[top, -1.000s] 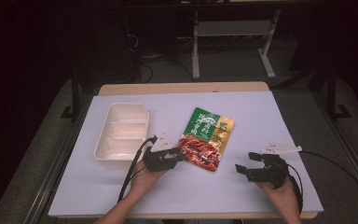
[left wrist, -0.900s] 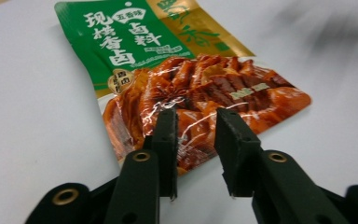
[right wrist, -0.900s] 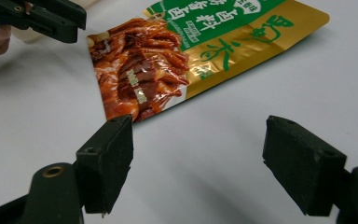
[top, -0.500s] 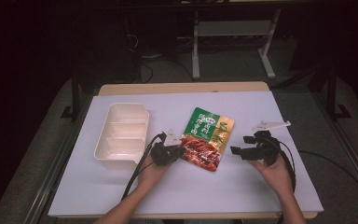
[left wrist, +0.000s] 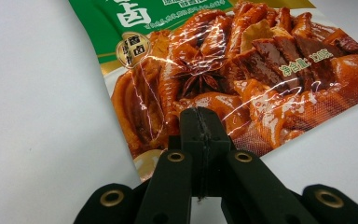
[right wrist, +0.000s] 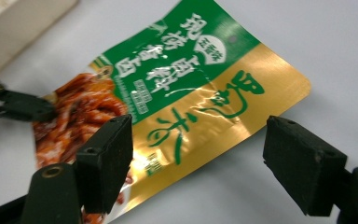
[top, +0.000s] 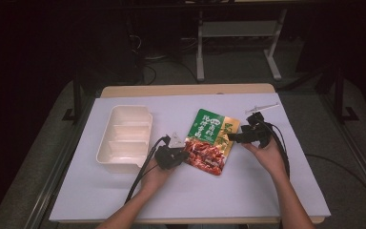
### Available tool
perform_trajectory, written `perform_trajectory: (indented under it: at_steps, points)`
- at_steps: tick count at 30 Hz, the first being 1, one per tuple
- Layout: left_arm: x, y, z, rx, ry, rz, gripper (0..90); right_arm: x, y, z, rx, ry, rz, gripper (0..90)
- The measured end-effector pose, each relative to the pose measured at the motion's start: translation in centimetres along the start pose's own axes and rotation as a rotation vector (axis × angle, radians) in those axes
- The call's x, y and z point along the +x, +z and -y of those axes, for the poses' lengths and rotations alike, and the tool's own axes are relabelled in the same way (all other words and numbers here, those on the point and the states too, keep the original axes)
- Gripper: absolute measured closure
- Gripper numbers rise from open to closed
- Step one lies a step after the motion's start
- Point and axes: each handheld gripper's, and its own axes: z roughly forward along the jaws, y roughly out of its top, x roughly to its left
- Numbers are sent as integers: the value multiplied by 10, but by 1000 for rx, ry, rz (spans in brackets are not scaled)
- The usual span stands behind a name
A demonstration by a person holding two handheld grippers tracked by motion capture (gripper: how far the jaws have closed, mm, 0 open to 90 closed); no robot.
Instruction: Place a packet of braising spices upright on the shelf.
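Two grippers: both work on one food pouch.
Left gripper: jaws have just closed, pinching the pouch's bottom edge.
Right gripper: jaws wide apart, near the gold side, not touching.
Pouch: lies flat on the white table, beside the tray.
Feel: probably light, floppy, slippery.
Best hold: a flat edge.

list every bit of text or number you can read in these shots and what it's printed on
All print is on the food pouch.
Green panel, white Chinese headline: legible as characters, but I cannot transcribe it surely.
Gold panel, large green brush characters: stylised, not surely readable.
Small white line beneath the headline: too small.
Round seal in the left gripper view: blurred.
Yellow print on the food photo: seems to end "100g", uncertain.
The tray carries no text.
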Motion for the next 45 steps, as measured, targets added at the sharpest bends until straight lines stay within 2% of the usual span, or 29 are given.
perform_trajectory:
  at_steps: [3,4,9,16,19,22,25,29,32,37,43,45]
  points:
    - [0,0,0,0,1,1,898,-4,8,0,14,19,6,232]
    - [0,0,0,0,0,2,898,-10,15,0,24,41,31,236]
    - [0,0,1,-2,3,4,898,-22,26,4,12,116,9,238]
    - [1,0,1,0,1,6,898,-24,37,5,12,142,-19,300]
    - [1,0,1,0,2,7,898,-22,39,5,9,133,-31,354]
    - [0,0,1,2,8,2,898,-18,36,4,-8,127,-41,451]
    - [0,0,1,4,10,-2,898,-14,31,2,-21,108,-29,645]
    - [-1,0,0,2,12,-7,898,-9,26,-1,-33,82,-16,842]
    - [-1,0,1,1,14,-8,898,-6,23,-3,-31,61,-30,894]
    - [-1,0,1,0,16,-8,898,-1,18,-8,-40,25,-43,899]
    - [-2,0,2,-7,17,-14,897,1,15,-10,-49,34,-77,894]
    - [-2,0,2,-11,7,-12,897,-1,19,-9,-42,43,-101,858]
